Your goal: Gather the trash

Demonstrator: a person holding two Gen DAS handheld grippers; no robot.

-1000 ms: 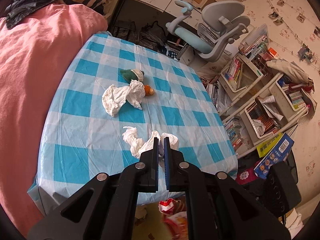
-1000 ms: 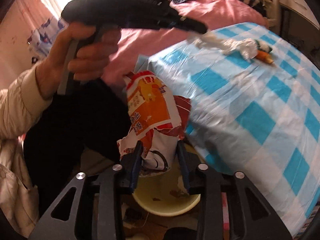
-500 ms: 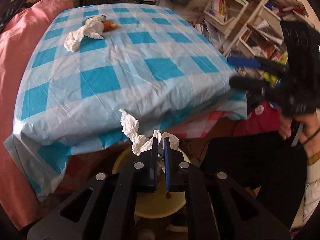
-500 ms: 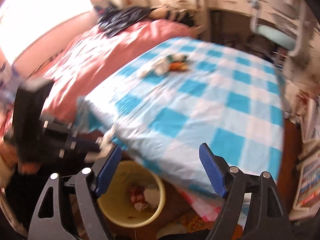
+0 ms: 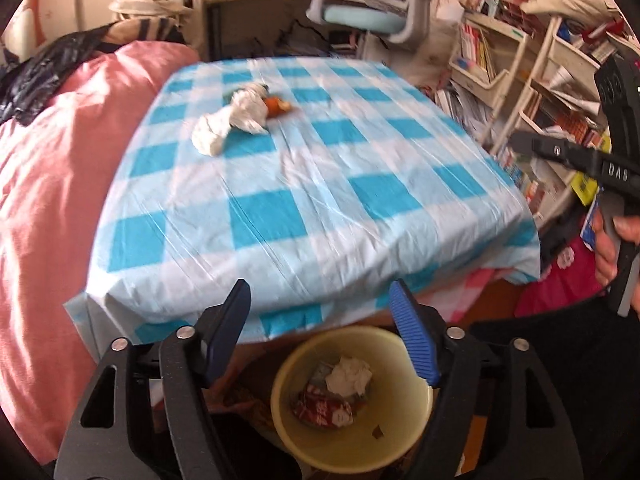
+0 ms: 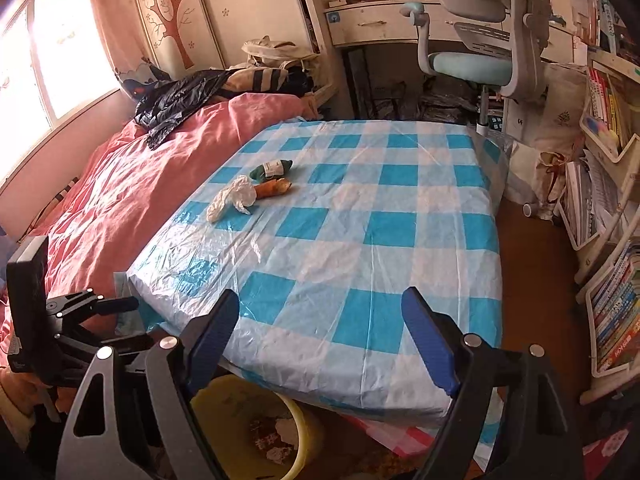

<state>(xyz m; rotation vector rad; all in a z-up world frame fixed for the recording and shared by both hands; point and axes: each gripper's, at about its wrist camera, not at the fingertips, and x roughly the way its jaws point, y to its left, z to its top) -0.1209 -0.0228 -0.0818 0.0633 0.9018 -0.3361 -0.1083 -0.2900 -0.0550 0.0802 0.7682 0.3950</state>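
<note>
Below tabletop [image 5: 320,200] edge | left tongs [image 5: 320,328] had just opened, empty, over yellow bin [image 5: 352,456] holding white tissue [image 5: 348,376] and red wrapper [image 5: 324,408] | right tongs [image 6: 320,336] had just opened, empty | remaining trash cluster [image 6: 248,188] far on tabletop, awaiting pickup

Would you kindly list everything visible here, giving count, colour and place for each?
Table: one, blue-and-white checked cover, centre.
Crumpled tissue: one, white, far left of the table.
Orange scrap: one, touching the tissue.
Green wrapper: one, just behind the scrap.
Bin: one, yellow, below the near table edge, holding white tissue and a red wrapper.
Bedding: pink, left.
Chair: one, pale blue-grey, behind.
Bookshelves: right.
Left gripper: open, empty, over the bin.
Right gripper: open, empty.
</note>
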